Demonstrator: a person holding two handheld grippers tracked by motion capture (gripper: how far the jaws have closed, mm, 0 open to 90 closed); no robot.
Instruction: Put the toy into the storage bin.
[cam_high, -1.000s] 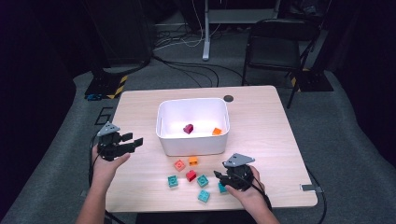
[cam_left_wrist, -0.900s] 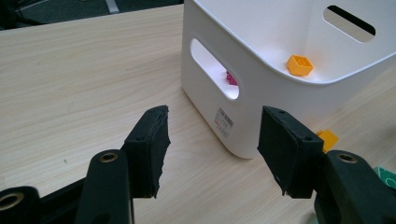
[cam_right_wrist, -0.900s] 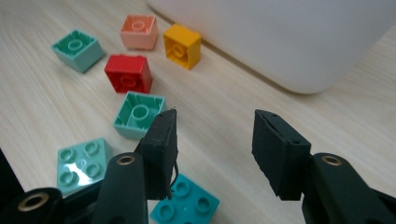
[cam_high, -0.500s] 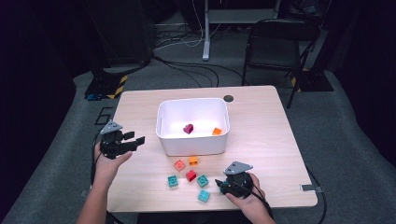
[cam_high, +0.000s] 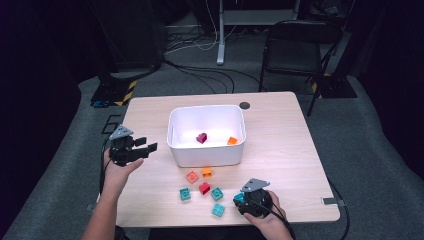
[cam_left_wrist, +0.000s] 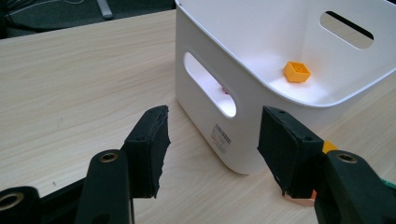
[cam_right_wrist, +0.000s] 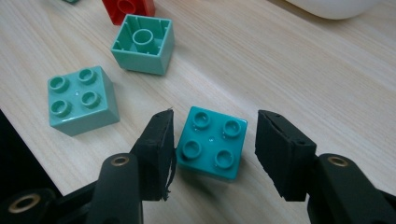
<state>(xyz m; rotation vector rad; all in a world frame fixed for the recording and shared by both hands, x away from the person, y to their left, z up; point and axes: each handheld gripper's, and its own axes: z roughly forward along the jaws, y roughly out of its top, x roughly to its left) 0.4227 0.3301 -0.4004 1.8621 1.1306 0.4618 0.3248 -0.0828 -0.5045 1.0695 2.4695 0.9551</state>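
A dark teal brick (cam_right_wrist: 212, 142) lies studs up on the wooden table, between the jaws of my right gripper (cam_right_wrist: 215, 135). Those jaws have just been opening: the left pad sits at the brick's edge and the right pad stands clear of it. From above, that gripper (cam_high: 241, 202) and the brick (cam_high: 239, 198) are near the table's front edge. My left gripper (cam_left_wrist: 212, 126) is open and empty, facing the left wall of the white bin (cam_left_wrist: 201, 107). In the high view it (cam_high: 146, 144) hovers left of the bin (cam_high: 207, 152).
A magenta brick (cam_high: 201, 137) and an orange brick (cam_high: 231, 141) lie in the bin. Loose on the table in front of it are a coral brick (cam_high: 192, 176), an orange one (cam_high: 207, 172), a red one (cam_high: 204, 188) and several light teal ones (cam_high: 216, 193).
My right gripper has moved lower and nearer the table's front edge, with the teal brick at its jaws. The left gripper has stayed where it was.
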